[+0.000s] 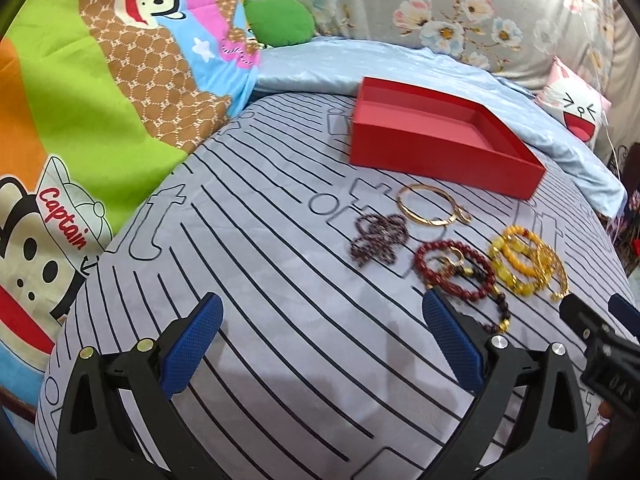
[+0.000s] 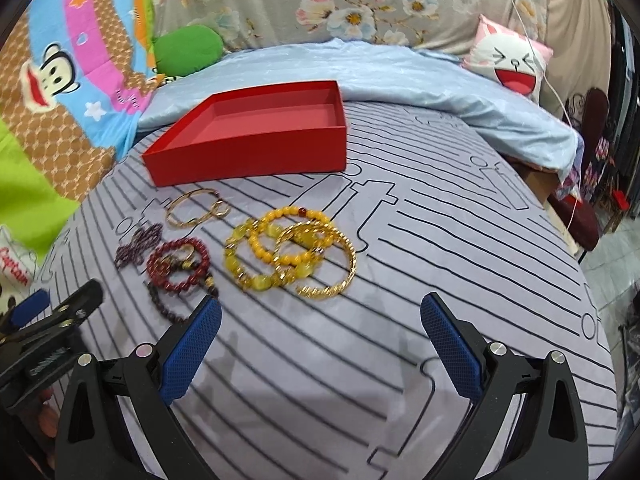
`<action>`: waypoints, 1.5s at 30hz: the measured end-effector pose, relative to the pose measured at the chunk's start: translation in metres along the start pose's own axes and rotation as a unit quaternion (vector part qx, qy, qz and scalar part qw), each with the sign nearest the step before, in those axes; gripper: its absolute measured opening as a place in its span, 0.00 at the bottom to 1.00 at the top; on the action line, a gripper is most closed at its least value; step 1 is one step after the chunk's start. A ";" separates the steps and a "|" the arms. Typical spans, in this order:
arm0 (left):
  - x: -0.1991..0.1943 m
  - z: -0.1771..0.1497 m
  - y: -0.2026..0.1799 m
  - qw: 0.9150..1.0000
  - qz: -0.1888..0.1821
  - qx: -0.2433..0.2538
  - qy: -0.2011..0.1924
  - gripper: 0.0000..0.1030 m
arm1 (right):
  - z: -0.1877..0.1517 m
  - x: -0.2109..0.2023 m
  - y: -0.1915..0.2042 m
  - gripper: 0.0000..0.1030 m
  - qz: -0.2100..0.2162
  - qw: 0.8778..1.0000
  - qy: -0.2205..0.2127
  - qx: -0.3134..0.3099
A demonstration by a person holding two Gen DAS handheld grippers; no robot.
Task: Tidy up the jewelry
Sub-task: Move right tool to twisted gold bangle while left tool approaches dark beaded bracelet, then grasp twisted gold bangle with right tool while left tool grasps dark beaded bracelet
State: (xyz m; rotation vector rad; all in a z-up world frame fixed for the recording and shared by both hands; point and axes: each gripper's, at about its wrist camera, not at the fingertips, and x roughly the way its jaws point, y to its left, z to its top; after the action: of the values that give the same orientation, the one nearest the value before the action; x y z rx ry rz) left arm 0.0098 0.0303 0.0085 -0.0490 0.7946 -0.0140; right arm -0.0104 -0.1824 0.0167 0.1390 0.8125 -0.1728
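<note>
On the striped grey bedsheet (image 2: 400, 280), just in front of an open red box (image 2: 256, 136), the jewelry is laid out: a thin gold bangle (image 2: 196, 208), a dark purple beaded strand (image 2: 138, 246), a red bead bracelet (image 2: 178, 264), yellow bead bracelets (image 2: 288, 236) overlapping one another, and a twisted gold bangle (image 2: 332, 280). Nothing is seen inside the box. The right tool (image 2: 320, 320) and the left tool (image 1: 320, 316) are held released, nothing gripped, near the pieces. A cartoon monkey blanket (image 1: 80, 120) is seen at the left.
</note>
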 end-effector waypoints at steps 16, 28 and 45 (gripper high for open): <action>0.015 0.013 0.002 1.000 0.007 0.018 0.003 0.93 | 0.025 0.044 0.007 0.66 0.013 1.000 0.024 0.003; 0.024 0.015 0.000 1.000 -0.007 0.025 0.009 0.93 | 0.019 0.047 0.003 0.53 0.029 0.999 0.030 0.012; 0.047 0.025 -0.001 0.997 -0.062 0.018 0.041 0.54 | 0.022 0.027 0.004 0.53 0.037 0.999 0.010 0.015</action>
State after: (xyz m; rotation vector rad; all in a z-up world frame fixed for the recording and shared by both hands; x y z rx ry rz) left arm 0.0609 0.0290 -0.0075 -0.0637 0.8716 -0.1486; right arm 0.0240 -0.1853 0.0122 0.1994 0.8244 -0.1144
